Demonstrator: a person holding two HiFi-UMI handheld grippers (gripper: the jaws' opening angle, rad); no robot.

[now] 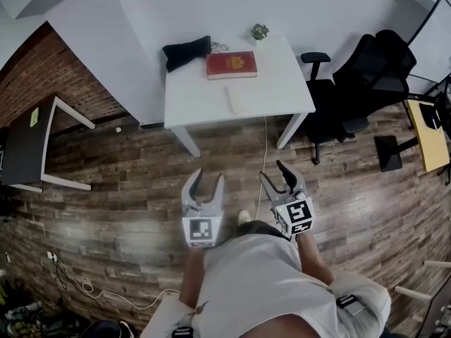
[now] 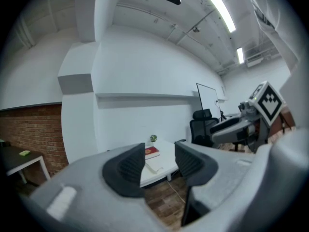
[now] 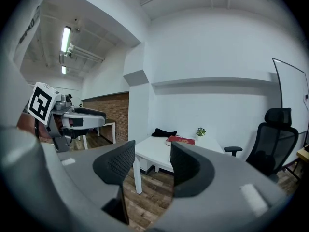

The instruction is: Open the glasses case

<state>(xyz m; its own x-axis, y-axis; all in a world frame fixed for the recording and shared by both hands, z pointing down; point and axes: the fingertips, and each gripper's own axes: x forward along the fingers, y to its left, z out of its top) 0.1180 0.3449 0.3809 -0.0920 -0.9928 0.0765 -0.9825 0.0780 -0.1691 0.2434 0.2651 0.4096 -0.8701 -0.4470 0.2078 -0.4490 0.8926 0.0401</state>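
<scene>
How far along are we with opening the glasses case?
Nothing done yet. The left gripper and right gripper are both open and empty, over the wood floor short of the white table. Left: reach the table, grasp the slim white case lying there, and open it.

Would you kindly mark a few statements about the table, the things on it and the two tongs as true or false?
1. Both the left tongs and the right tongs stand open with nothing between their jaws. True.
2. The red book lies on the wooden floor. False: it lies on the white table.
3. A small potted plant stands near the table's far edge. True.
4. The left tongs grip the pale glasses case. False: the case lies on the table, well apart from both tongs.
5. The black office chair stands left of the table in the head view. False: it stands to the right.
</scene>
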